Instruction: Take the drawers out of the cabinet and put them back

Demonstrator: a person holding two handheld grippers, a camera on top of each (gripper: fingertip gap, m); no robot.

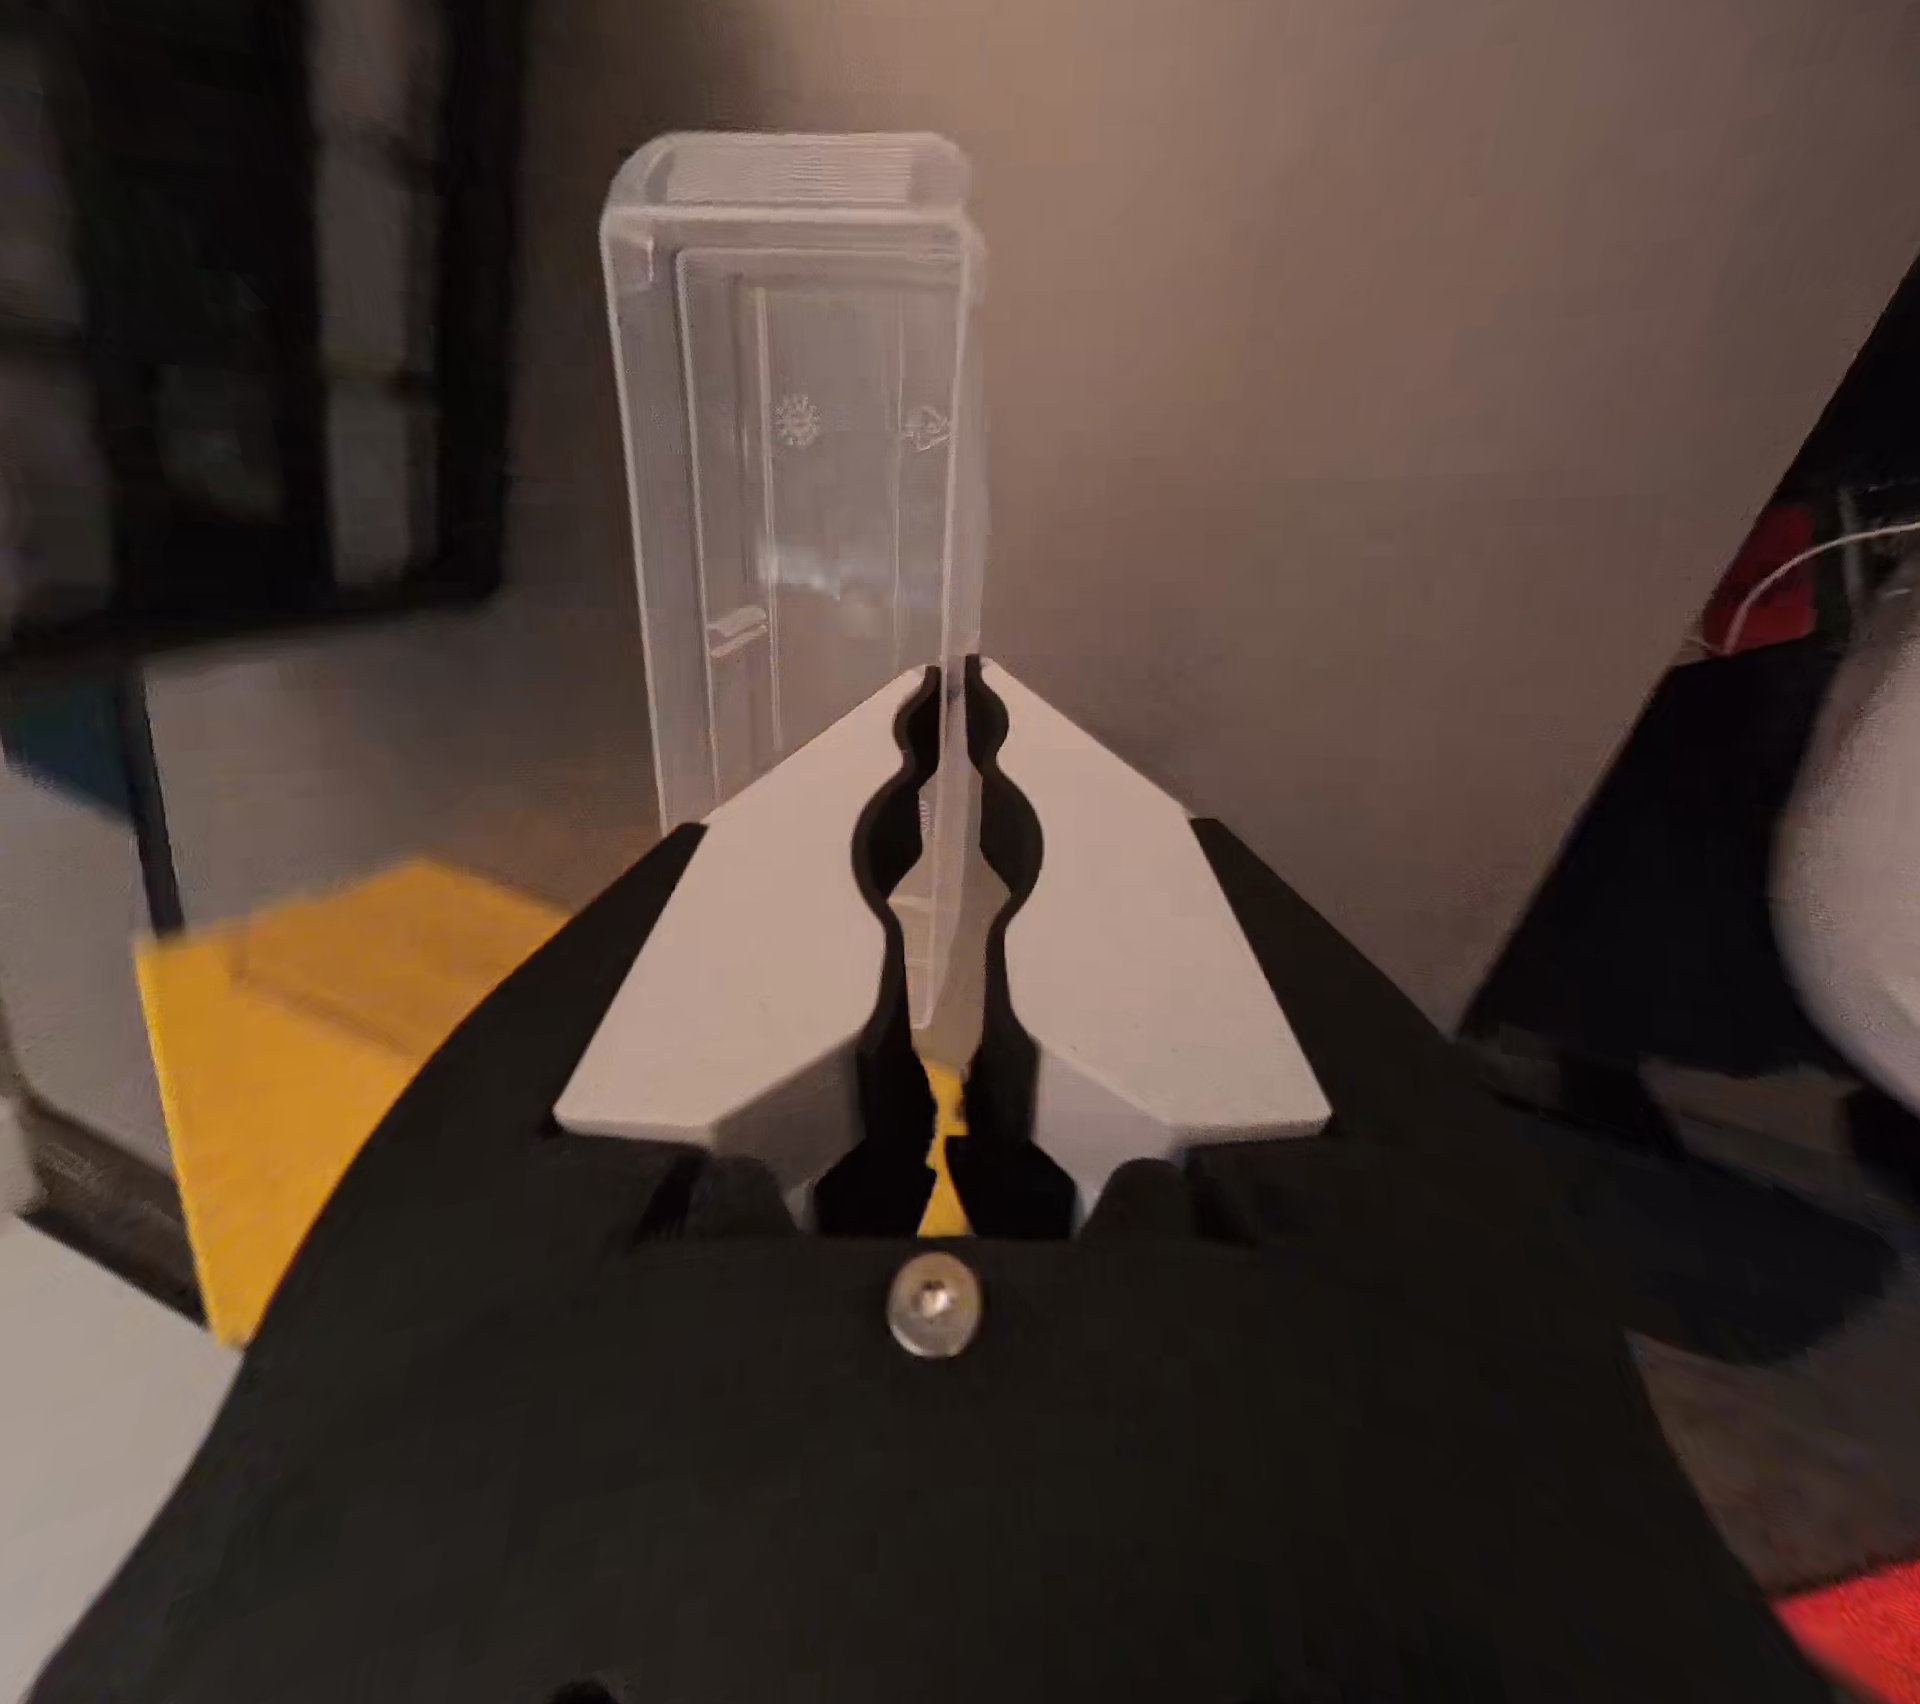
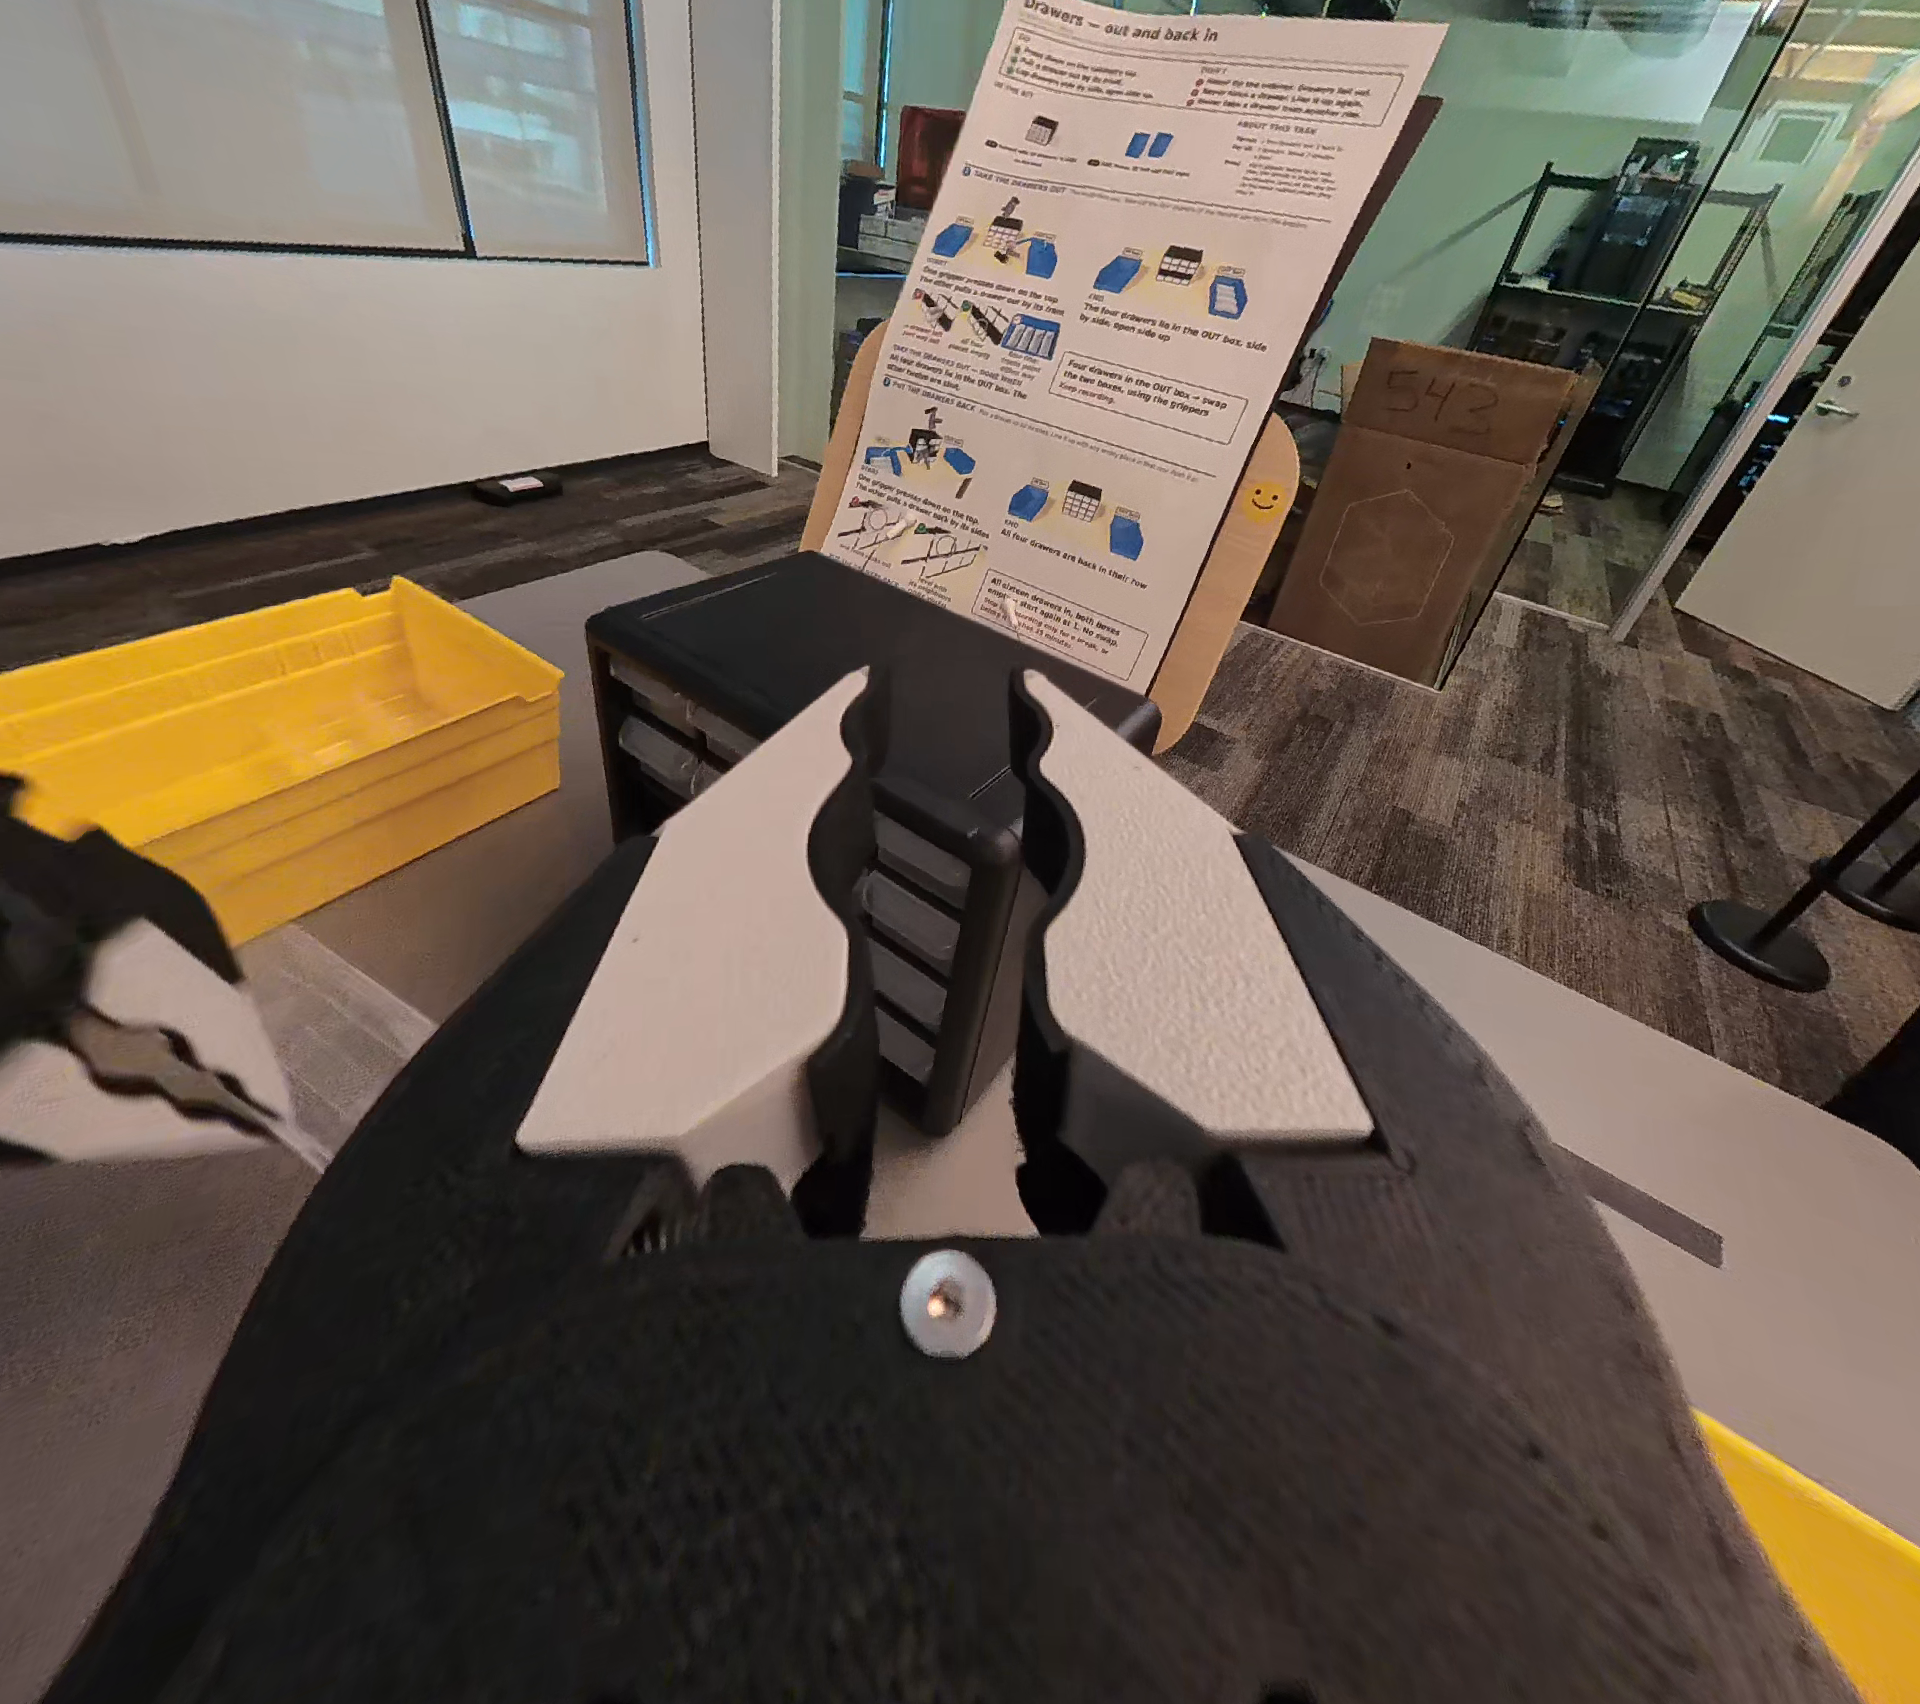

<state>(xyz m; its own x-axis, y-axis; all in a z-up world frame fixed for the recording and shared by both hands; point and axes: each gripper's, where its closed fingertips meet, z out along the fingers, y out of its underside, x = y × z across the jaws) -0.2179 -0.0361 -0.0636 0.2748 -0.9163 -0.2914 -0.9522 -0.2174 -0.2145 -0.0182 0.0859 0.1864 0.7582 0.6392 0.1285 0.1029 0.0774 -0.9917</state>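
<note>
Left of the black plastic cabinet (image 2: 831, 719), left tongs (image 1: 948, 667) clamp a clear plastic drawer (image 1: 795, 449); right tongs (image 2: 940, 688) apart above it.

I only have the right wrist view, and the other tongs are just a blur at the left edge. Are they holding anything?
Observer: Yes. The left tongs are shut on one thin side wall of a clear drawer, which points away from the camera.
Operator: Okay, is there anything inside that drawer?
Observer: No, it looks empty; the grey surface behind shows straight through its walls.
</note>
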